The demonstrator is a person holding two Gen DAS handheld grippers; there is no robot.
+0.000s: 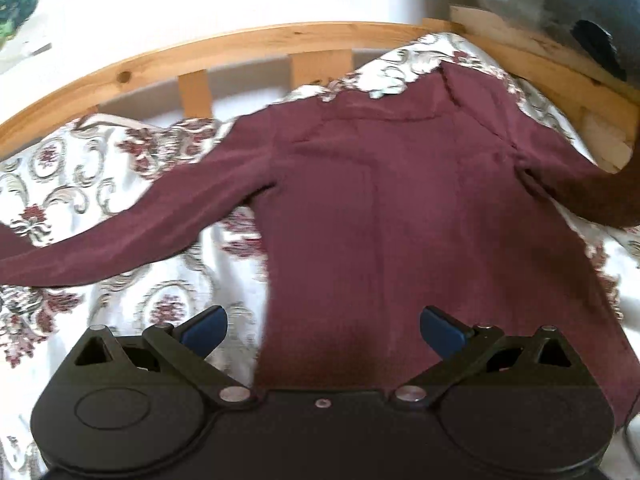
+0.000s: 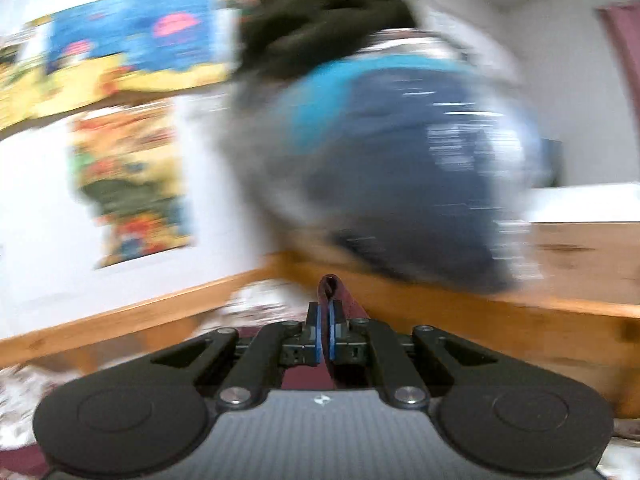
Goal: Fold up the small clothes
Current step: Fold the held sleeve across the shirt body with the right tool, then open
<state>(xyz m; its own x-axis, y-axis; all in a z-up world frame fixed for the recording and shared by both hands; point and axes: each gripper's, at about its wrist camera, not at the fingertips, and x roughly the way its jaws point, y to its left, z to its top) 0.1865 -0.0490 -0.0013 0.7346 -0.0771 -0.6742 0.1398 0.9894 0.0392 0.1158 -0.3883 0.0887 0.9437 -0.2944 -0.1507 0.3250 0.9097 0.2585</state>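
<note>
left gripper [image 1: 322, 330]: nearest your left camera, its blue fingers [image 1: 440, 336] stand wide apart with nothing between them, hovering just over the bottom hem.
shirt [image 1: 400, 220]: the maroon long-sleeved top lies spread flat on the patterned bedspread [image 1: 80, 168] of the bed, collar toward the wooden bed frame [image 1: 240, 46], hem toward you.
long axis: the body runs straight away from your left fingers, hem to collar; the sleeves stick out to either side of it.
left sleeve [image 1: 132, 224]: stretched out flat and slanting down toward the left edge of the view, untouched.
right gripper [image 2: 325, 332]: pinched tight on a fold of maroon cloth, which sticks up beyond the fingertips; the view is badly blurred and aimed at the wall posters [image 2: 132, 168], not at the bed.
right sleeve [image 1: 592, 200]: in the left view it rises off the bedspread toward the right edge, so it is most likely the piece you hold.
nearer hand: your right already has the sleeve; your left is nearer the hem and the body's left edge.
next move, as a guess: carry the raised sleeve leftward across the body, at right angles to the long axis.
bundle [image 2: 400, 152]: a blurred blue and grey mass sits beyond the frame; what it is you cannot tell.
</note>
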